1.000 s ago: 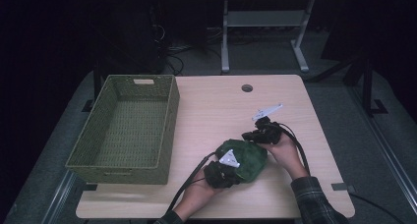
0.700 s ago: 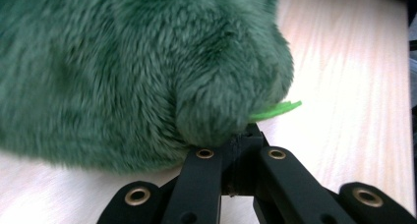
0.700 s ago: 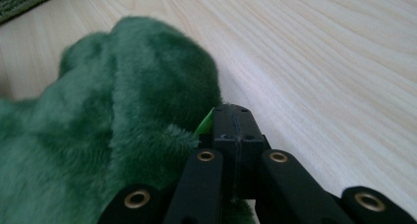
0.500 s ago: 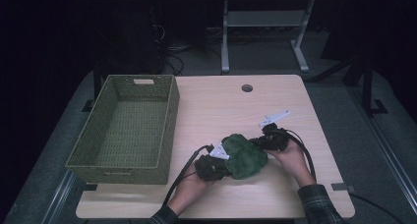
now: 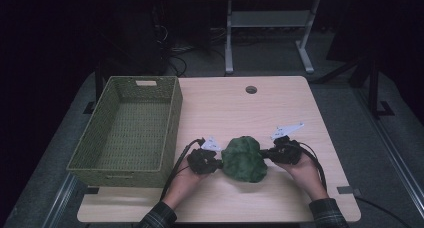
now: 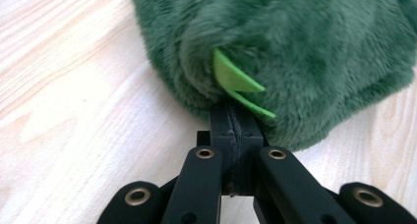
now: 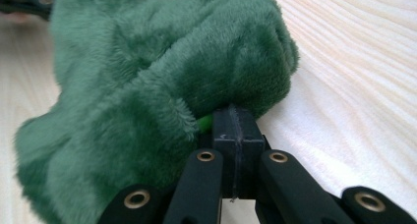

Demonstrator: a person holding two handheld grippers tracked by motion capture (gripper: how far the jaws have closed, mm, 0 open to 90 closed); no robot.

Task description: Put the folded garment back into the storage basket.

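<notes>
A dark green plush toy [image 5: 243, 159] lies on the wooden table [image 5: 240, 113] near its front edge. My left gripper [image 5: 218, 163] meets the toy's left side and my right gripper [image 5: 265, 155] its right side. In the left gripper view the jaws [image 6: 236, 113] are shut, their tip pressed into the fur [image 6: 305, 47] where two bright green felt flaps [image 6: 236, 79] stick out. In the right gripper view the jaws [image 7: 235, 118] are shut too, pinching the fur [image 7: 147, 86] with a bit of bright green beside the tip.
A green woven basket [image 5: 120, 175] stands at the table's left, with nothing in it. A round cable hole [image 5: 251, 89] sits near the far edge. Bare wood runs behind the toy and to its right. A metal stand [image 5: 270, 18] is on the floor beyond.
The two hands have moved apart: the left gripper went left, the right gripper went right and nearer. The toy between them has come out from under the left gripper and lies in the open.
</notes>
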